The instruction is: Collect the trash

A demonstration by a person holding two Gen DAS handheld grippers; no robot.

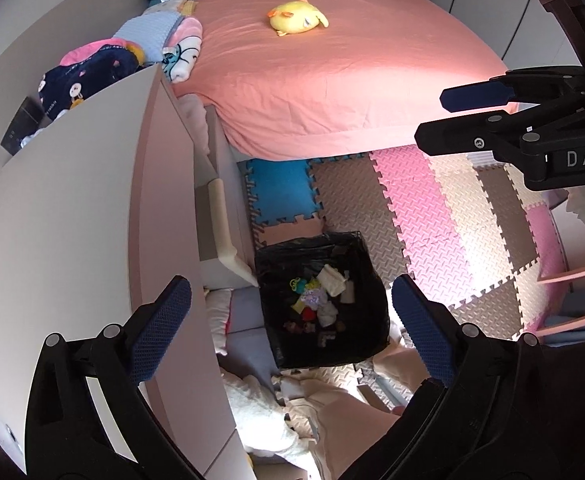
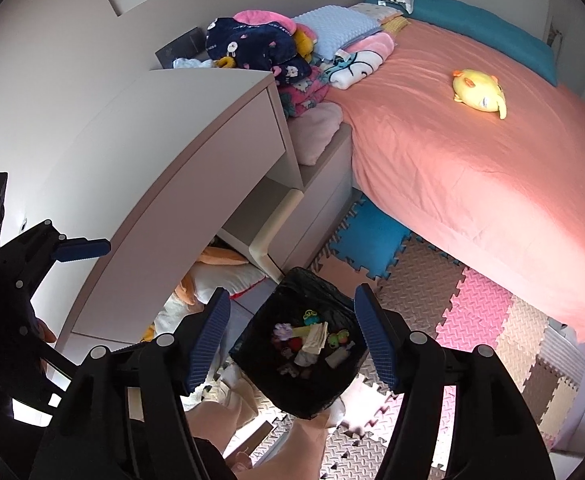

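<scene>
Both my left gripper [image 1: 290,314] and right gripper [image 2: 290,328] hang wide and empty above the black-lined trash bin [image 2: 252,354] on the foam floor mat [image 2: 488,308], bed [image 2: 472,152] at two o'clock.

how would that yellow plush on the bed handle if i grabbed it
The yellow plush looks soft and stuffed, so probably light and squashy under the fingers. It lies flat on the pink sheet, so it likely won't roll.
</scene>
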